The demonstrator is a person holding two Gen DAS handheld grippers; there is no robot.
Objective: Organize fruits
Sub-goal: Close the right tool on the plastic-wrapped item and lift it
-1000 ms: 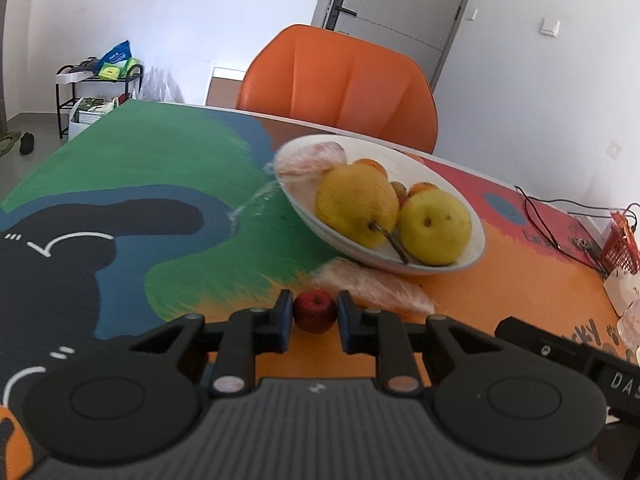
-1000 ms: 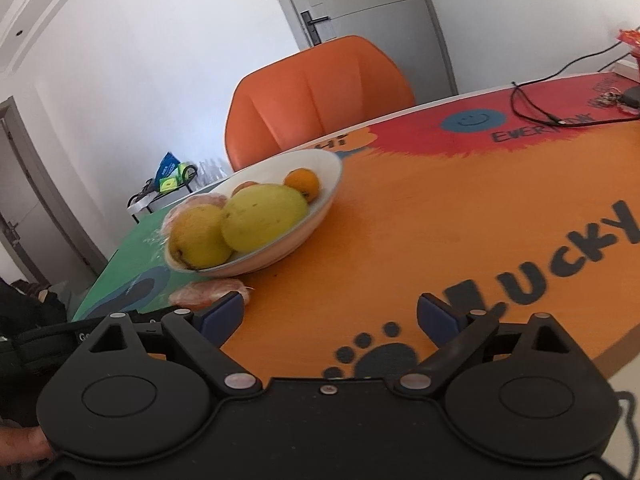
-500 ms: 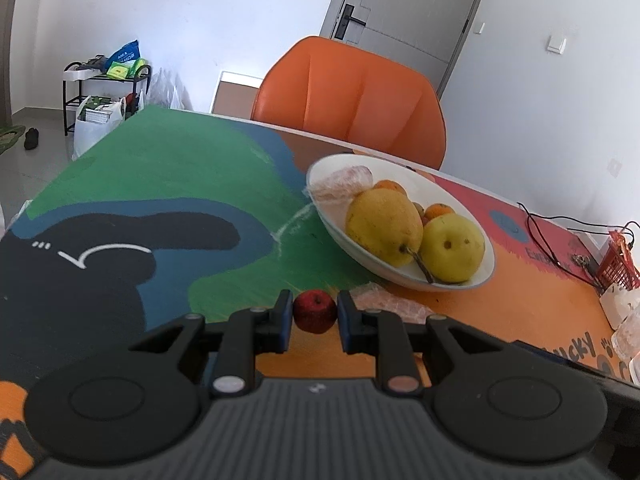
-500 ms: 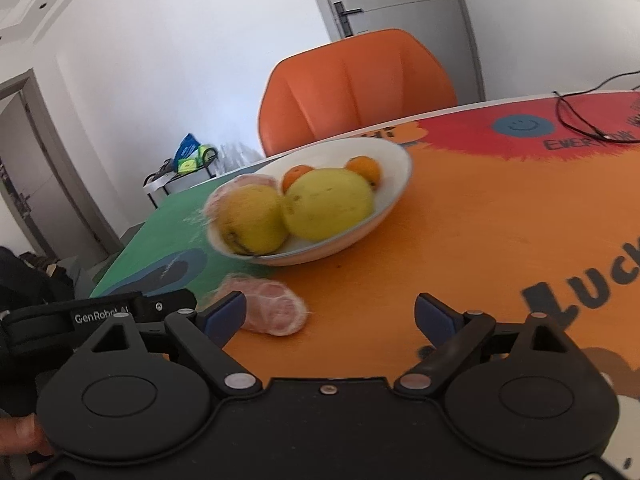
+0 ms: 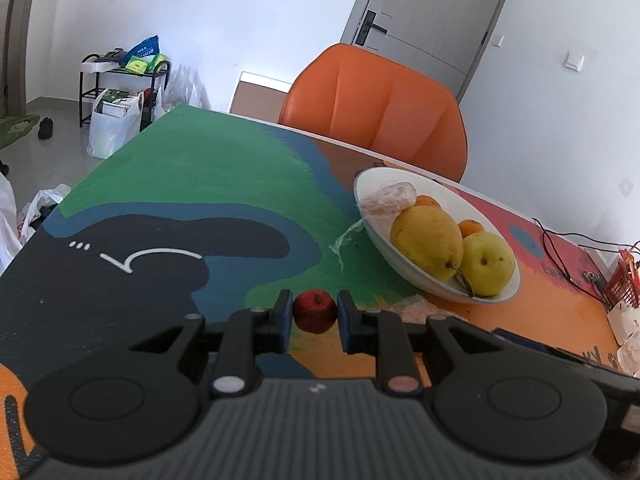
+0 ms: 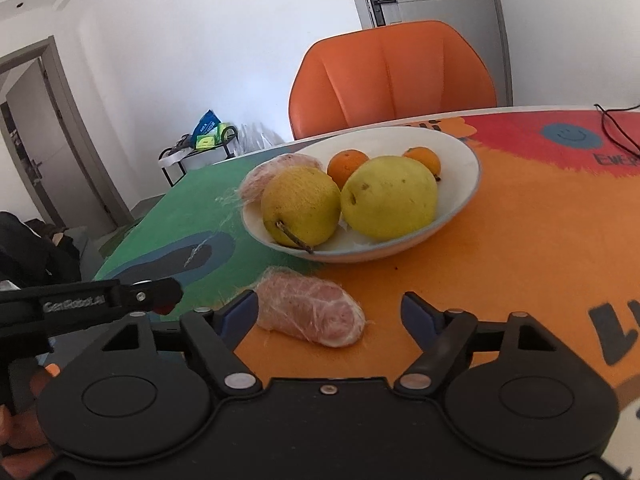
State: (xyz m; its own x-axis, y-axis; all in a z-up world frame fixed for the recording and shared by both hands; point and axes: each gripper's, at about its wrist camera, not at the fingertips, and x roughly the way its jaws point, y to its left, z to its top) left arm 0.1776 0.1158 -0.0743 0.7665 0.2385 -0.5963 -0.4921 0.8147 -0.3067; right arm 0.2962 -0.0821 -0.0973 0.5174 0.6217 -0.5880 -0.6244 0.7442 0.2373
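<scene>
left gripper point(image 5: 315, 314) pinches a red apple point(image 5: 315, 311). right gripper point(image 6: 330, 314) is closing round a wrapped fruit point(image 6: 310, 314), pads not touching; its kind is unclear.

Home dining rm, orange chair point(image 5: 376, 108), shoe rack point(image 5: 120, 80), fruit bowl point(image 6: 460, 152)

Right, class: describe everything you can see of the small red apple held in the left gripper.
The small red apple is round, dark red and glossy, with its stem dimple facing up. The left gripper is shut on it, one blue pad pressing each side. It hangs above the painted tabletop, short of the white fruit bowl. Its underside is hidden.
</scene>
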